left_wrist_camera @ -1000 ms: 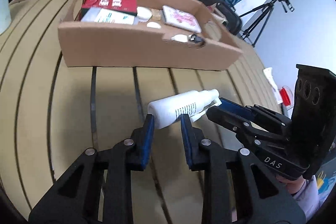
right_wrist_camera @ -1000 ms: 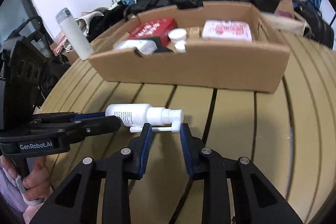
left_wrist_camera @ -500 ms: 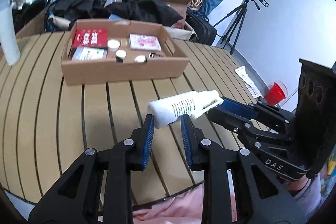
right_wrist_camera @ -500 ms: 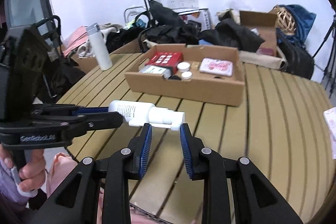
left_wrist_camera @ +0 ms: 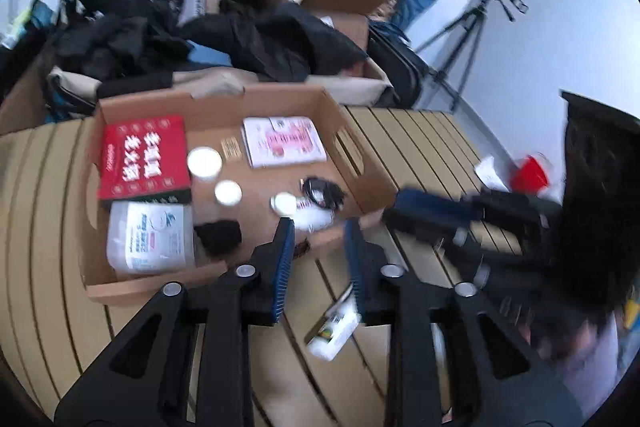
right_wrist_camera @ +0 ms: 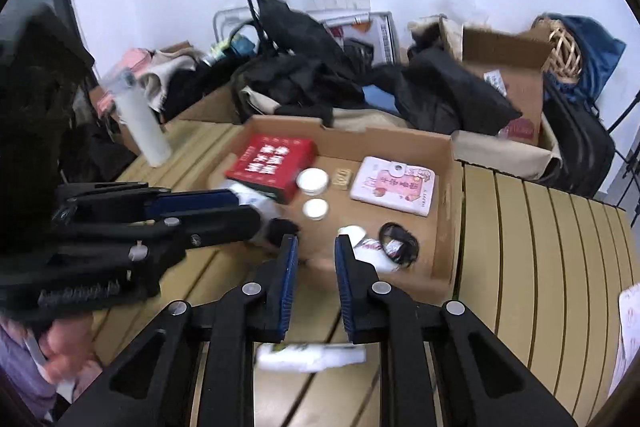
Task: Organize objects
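The white spray bottle [left_wrist_camera: 334, 327] lies on the slatted tabletop [right_wrist_camera: 560, 247], below both tools, near the cardboard box [left_wrist_camera: 360, 163]. The left tool [left_wrist_camera: 320, 243] has just spread and holds nothing; the right tool [right_wrist_camera: 316, 259], narrowing, is empty too. Only the right view shows the tall white flask [right_wrist_camera: 140, 123].

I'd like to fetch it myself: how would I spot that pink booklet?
Find the open cardboard box on the slatted wooden table. The pink booklet lies flat near its far right corner, the only pale pink thing there, opposite the red box.
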Tool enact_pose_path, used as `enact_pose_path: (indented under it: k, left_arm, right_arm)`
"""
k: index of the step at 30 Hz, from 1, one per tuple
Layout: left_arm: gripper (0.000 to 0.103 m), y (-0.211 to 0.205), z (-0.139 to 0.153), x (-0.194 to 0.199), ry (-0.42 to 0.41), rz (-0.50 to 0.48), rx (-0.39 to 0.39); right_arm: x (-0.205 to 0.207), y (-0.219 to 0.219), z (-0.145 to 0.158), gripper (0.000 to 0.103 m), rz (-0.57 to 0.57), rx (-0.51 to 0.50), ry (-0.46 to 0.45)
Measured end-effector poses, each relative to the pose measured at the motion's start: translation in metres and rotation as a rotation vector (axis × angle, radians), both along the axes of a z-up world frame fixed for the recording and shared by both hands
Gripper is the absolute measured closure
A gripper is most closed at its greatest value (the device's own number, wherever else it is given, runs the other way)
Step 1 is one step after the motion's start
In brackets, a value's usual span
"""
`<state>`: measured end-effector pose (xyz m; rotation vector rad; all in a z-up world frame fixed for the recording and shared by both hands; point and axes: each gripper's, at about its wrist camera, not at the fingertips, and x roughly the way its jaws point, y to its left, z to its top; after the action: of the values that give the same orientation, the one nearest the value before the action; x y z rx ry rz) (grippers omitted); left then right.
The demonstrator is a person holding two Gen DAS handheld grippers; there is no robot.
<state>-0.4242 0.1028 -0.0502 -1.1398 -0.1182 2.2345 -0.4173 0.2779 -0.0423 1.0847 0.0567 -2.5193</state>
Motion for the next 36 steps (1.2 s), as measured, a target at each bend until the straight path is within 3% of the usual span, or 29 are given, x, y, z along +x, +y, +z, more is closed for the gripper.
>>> enact_pose_path:
  k: [1, 2, 3, 5, 7, 8, 10, 11, 13, 14, 17, 25, 30, 34, 35, 36]
  left_arm:
    - [0.048, -0.005, -0.005, 0.009, 0.023, -0.012, 0.003]
    - [0.019, -0.012, -0.014, 0.026, 0.048, -0.013, -0.006]
    - [0.011, -0.015, -0.023, 0.04, 0.062, -0.025, 0.015]
    - [0.011, -0.014, -0.043, 0.061, 0.051, -0.056, 0.04]
    - [0.011, -0.004, -0.07, 0.074, 0.007, -0.067, 0.022]
    - [0.013, 0.001, -0.078, 0.076, -0.008, -0.064, 0.004]
    - [0.033, 0.013, -0.095, 0.075, -0.045, -0.051, -0.033]
    - [0.047, 0.015, -0.1, 0.073, -0.062, -0.05, -0.034]
    - [0.059, 0.018, -0.107, 0.067, -0.085, -0.027, -0.009]
    - [0.071, 0.019, -0.11, 0.065, -0.096, -0.024, -0.002]
    - [0.072, 0.022, -0.117, 0.064, -0.117, -0.018, 0.033]
    - [0.072, 0.019, -0.114, 0.083, -0.141, 0.015, 0.053]
    - [0.072, 0.016, -0.083, 0.104, -0.063, 0.037, 0.071]
    - [0.074, 0.008, -0.043, 0.101, 0.014, 0.058, 0.118]
    - [0.089, 0.01, -0.032, 0.096, 0.018, 0.039, 0.147]
    - [0.092, 0.013, -0.019, 0.088, 0.006, 0.012, 0.182]
  right_arm:
    - [0.002, 0.007, -0.005, 0.079, 0.01, -0.001, -0.003]
    - [0.009, 0.018, -0.014, 0.077, 0.015, -0.018, -0.016]
    - [0.015, 0.025, -0.022, 0.073, 0.022, -0.04, -0.021]
    - [0.028, 0.038, -0.046, 0.037, 0.035, -0.091, -0.054]
    - [0.032, 0.042, -0.073, 0.03, 0.015, -0.092, -0.089]
    - [0.03, 0.042, -0.088, 0.03, 0.008, -0.087, -0.116]
    - [0.023, 0.042, -0.108, 0.031, -0.022, -0.087, -0.16]
    - [0.021, 0.044, -0.113, 0.037, -0.024, -0.107, -0.158]
    - [0.019, 0.043, -0.117, 0.049, -0.023, -0.127, -0.156]
    - [0.019, 0.041, -0.118, 0.054, -0.023, -0.128, -0.152]
    - [0.023, 0.036, -0.121, 0.07, -0.03, -0.132, -0.14]
    - [0.052, 0.039, -0.121, 0.07, -0.12, -0.165, -0.151]
    - [0.076, 0.045, -0.101, 0.07, -0.174, -0.239, -0.125]
    - [0.081, 0.045, -0.062, 0.071, -0.17, -0.247, -0.06]
    - [0.078, 0.044, -0.049, 0.073, -0.163, -0.253, -0.041]
    - [0.073, 0.041, -0.036, 0.078, -0.128, -0.288, -0.033]
